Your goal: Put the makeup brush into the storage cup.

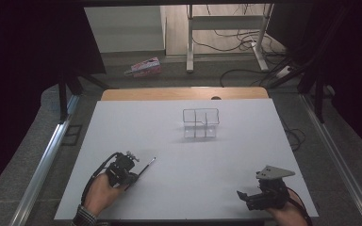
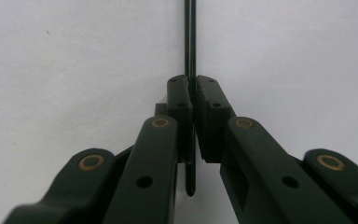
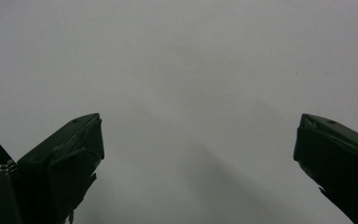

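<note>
A thin black rod-like pen (image 1: 148, 165) lies slantwise over the white table (image 1: 245, 150) at the near left, and its far tip points toward the table's middle. My left gripper (image 1: 135, 176) is shut on it. In the left gripper view the pads (image 2: 179, 95) pinch the pen (image 2: 189, 37), which runs straight ahead out of my left gripper (image 2: 193, 88), with a short end sticking back between the jaws. At the near right, my right gripper (image 1: 245, 198) rests low over the table. Its jaws stand wide apart around nothing in the right gripper view (image 3: 198, 135).
A clear holder with several compartments (image 1: 200, 123) stands upright on the far middle of the table. A wooden edge (image 1: 184, 93) runs behind the white surface. Beyond it on the floor are a pink box (image 1: 143, 67), cables and a metal stand (image 1: 226, 28).
</note>
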`<move>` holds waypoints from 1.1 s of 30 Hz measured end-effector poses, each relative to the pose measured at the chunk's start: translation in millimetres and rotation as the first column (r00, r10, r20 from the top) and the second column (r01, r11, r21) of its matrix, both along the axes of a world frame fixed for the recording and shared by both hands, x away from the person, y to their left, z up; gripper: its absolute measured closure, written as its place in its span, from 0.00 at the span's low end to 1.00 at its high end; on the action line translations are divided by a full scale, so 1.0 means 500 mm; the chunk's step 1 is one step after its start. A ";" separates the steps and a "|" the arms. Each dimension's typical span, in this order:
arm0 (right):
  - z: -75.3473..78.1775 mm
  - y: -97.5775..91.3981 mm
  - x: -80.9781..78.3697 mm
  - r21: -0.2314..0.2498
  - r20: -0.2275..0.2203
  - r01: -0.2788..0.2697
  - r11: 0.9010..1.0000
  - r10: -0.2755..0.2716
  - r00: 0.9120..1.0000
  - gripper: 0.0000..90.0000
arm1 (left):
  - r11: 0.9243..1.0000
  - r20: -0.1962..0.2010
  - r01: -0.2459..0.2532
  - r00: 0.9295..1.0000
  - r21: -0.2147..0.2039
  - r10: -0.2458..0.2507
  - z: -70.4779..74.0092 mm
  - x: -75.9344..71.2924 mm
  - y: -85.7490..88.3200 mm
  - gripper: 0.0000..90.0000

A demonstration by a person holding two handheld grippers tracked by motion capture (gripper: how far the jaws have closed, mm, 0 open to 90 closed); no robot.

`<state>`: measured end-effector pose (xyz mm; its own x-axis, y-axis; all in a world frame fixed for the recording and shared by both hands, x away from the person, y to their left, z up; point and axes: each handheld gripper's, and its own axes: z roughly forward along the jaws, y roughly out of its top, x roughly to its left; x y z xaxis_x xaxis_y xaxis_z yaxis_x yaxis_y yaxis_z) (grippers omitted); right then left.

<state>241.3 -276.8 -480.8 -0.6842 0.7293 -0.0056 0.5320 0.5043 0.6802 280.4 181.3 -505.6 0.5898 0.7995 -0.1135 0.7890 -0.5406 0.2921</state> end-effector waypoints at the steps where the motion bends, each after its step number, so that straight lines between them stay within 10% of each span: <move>1: 0.000 0.000 0.000 0.000 0.000 0.000 1.000 0.000 1.000 0.01 | 1.000 0.006 0.002 1.000 -0.005 -0.002 0.002 -0.002 0.000 0.95; 33: 0.003 -0.004 -0.001 0.022 0.007 -0.002 1.000 0.002 1.000 0.01 | 0.989 0.251 0.099 0.966 -0.113 -0.068 0.044 -0.082 -0.021 0.95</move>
